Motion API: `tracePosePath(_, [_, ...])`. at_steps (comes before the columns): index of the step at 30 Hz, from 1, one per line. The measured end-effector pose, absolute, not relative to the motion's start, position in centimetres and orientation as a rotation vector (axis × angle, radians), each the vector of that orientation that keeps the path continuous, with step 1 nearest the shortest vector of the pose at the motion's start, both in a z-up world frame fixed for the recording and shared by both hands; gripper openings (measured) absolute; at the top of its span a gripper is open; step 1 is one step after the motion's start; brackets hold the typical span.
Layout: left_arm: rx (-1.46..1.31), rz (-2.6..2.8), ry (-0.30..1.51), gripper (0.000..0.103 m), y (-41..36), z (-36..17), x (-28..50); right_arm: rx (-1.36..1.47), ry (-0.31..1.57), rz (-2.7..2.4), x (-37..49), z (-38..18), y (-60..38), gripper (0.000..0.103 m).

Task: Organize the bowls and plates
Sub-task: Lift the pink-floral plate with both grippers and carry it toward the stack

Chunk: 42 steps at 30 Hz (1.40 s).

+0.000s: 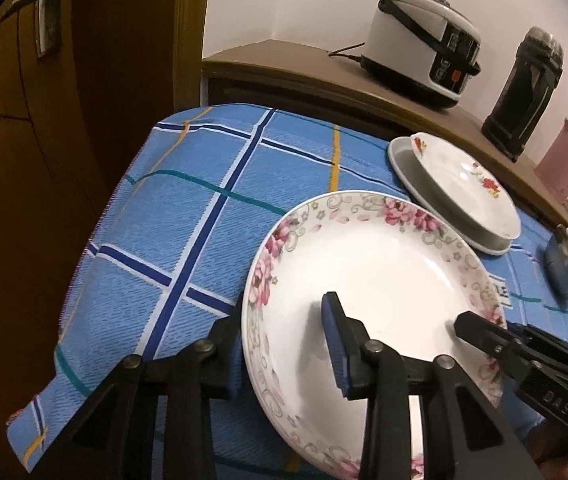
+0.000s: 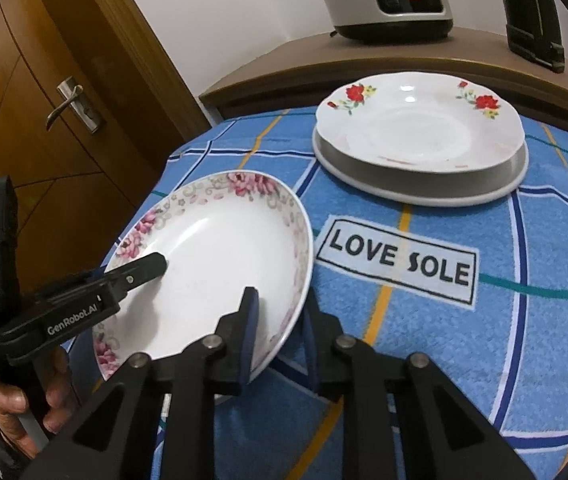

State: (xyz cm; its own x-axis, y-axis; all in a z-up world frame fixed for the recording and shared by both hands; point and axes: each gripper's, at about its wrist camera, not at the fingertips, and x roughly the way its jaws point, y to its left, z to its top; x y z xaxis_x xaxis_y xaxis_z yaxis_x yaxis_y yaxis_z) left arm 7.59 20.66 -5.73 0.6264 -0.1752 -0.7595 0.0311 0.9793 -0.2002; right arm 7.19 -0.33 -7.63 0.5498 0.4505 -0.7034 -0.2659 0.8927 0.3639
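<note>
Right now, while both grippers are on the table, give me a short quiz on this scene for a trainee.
1. True or false: the red-flowered plate sits directly on the tablecloth.
2. What are both grippers holding? A: the pink-flowered plate. B: the rice cooker. C: the pink mug.
3. What words are printed on the tablecloth?

Key:
1. False. It rests in a grey dish.
2. A. The left gripper and the right gripper clamp opposite rims.
3. LOVE SOLE.
</note>
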Motion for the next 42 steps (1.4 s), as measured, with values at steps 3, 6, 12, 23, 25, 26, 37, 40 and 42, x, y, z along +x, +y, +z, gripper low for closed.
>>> tracePosePath(3, [-0.202, -0.143, 0.887, 0.037, 21.0, -5.7, 7.5, 0.219, 0.892, 0.427, 7.3, -7.6, -0.2, 0.021])
tracePosePath(6, [-0.195, -0.159, 0.887, 0.037, 20.8, -5.6, 7.3, 0.223, 0.889, 0.427, 7.1, -7.6, -0.5, 0.019])
tracePosePath(12, [-0.199, -0.178, 0.886, 0.037, 19.9, -5.5, 7.2, 0.241, 0.866, 0.409, 6.6, -7.2, -1.6, 0.018])
tracePosePath(23, [-0.161, -0.203, 0.840, 0.037, 17.7, -3.5, 7.5, 0.267, 0.822, 0.381, 6.0, -5.7, -3.7, 0.018])
tracePosePath(25, [-0.147, -0.204, 0.834, 0.037, 17.3, -3.2, 7.6, 0.274, 0.823, 0.376, 6.0, -5.6, -4.1, 0.018])
tracePosePath(26, [-0.141, -0.203, 0.833, 0.037, 17.1, -3.1, 7.7, 0.276, 0.823, 0.374, 6.0, -5.7, -4.2, 0.018])
tracePosePath(37, [-0.118, -0.188, 0.847, 0.037, 16.4, -3.1, 7.7, 0.269, 0.829, 0.369, 5.5, -5.7, -4.6, 0.019])
tracePosePath(40, [-0.111, -0.192, 0.839, 0.037, 16.2, -2.8, 7.5, 0.273, 0.826, 0.369, 5.3, -5.6, -4.8, 0.019])
tracePosePath(42, [-0.110, -0.192, 0.841, 0.037, 16.1, -2.8, 7.5, 0.275, 0.825, 0.368, 5.3, -5.5, -5.0, 0.018])
